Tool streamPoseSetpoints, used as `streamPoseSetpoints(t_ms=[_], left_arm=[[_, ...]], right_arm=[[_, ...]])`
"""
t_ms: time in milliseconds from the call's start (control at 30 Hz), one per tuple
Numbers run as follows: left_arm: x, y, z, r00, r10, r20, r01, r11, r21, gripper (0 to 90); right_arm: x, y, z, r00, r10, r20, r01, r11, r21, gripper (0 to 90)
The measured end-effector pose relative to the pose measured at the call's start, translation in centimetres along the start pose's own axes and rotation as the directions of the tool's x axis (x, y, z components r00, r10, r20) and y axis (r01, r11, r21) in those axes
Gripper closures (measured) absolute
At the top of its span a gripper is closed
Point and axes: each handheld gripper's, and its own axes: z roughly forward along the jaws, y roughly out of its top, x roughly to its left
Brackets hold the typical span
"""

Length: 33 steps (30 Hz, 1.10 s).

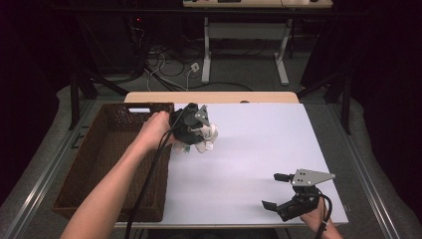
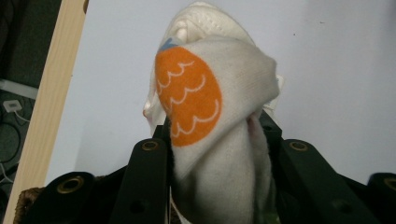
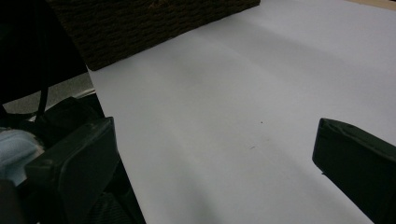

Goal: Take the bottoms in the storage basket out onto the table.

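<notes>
From above, the person's left gripper (image 1: pixel 198 130) is clamping a bundle of white socks (image 1: pixel 206 139) just beside the near-right corner of the woven basket (image 1: pixel 99 164), low over the white table (image 1: pixel 259 149). The right gripper (image 1: pixel 278 191) is resting near the table's front right edge, jaws standing wide apart with nothing between them, well away from the bundle.

Along the left gripper's jaws, the socks (image 2: pixel 210 121) are bulging up between the two black fingers (image 2: pixel 144 182), an orange patch with white scallops facing out. The cloth is folded loosely, and a loose end is hanging free at the far side. I'd judge that as the risk: if the hand is swinging toward the basket, a dangling end could be catching on the rim, or an inner layer could be slipping out of a grip that is pinching only the outer fold.

Along the right gripper's jaws, bare table (image 3: pixel 233 116) is lying ahead, with the basket's wall (image 3: pixel 154 23) at the far end. Nothing is standing between bundle and basket except that raised wall.
</notes>
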Motion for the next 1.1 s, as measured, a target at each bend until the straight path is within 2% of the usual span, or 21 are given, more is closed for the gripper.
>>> streamPoseSetpoints(t_ms=[267, 300, 400, 433, 500, 533, 600, 1100], left_arm=[[-0.3, 0.1, 0.6, 0.9997, -0.025, 0.007, 0.025, 0.9995, -0.02, 66.7], [-0.3, 0.1, 0.6, 0.9999, -0.012, 0.005, 0.012, 0.9996, -0.025, 66.7], [-0.5, 0.2, 1.0, 0.9997, -0.023, 0.01, 0.023, 0.9993, -0.03, 66.7], [-0.4, 0.2, 1.0, 0.9999, -0.012, 0.007, 0.012, 0.9996, -0.027, 66.7], [-0.5, 0.2, 1.2, 0.9998, -0.019, 0.006, 0.019, 0.9991, -0.037, 66.7], [-0.6, 0.2, 1.3, 0.999, -0.041, 0.014, 0.042, 0.9981, -0.045, 66.7], [-0.5, 0.3, 1.4, 0.9996, -0.027, 0.01, 0.027, 0.9986, -0.044, 66.7], [-0.9, 0.5, 2.5, 0.9986, -0.05, 0.018, 0.051, 0.9959, -0.075, 66.8]], right_arm=[[0.0, 0.0, 0.0, 1.0, 0.001, -0.001, -0.001, 1.0, 0.0, 0.0], [0.0, 0.0, 0.0, 1.0, 0.0, 0.0, 0.0, 1.0, 0.001, 0.0], [0.0, 0.0, 0.0, 1.0, 0.0, -0.001, 0.0, 1.0, 0.0, 0.0], [0.0, 0.0, 0.0, 1.0, 0.0, -0.001, 0.0, 1.0, -0.001, 0.0], [0.0, 0.0, 0.0, 1.0, 0.001, -0.002, -0.001, 1.0, -0.002, 0.0], [0.0, 0.0, 0.0, 1.0, 0.001, -0.003, -0.001, 1.0, -0.002, 0.0], [0.0, 0.0, 0.0, 1.0, 0.001, -0.003, -0.001, 1.0, -0.003, 0.0], [0.0, 0.0, 0.0, 1.0, 0.006, -0.004, -0.006, 1.0, 0.001, 0.0]])
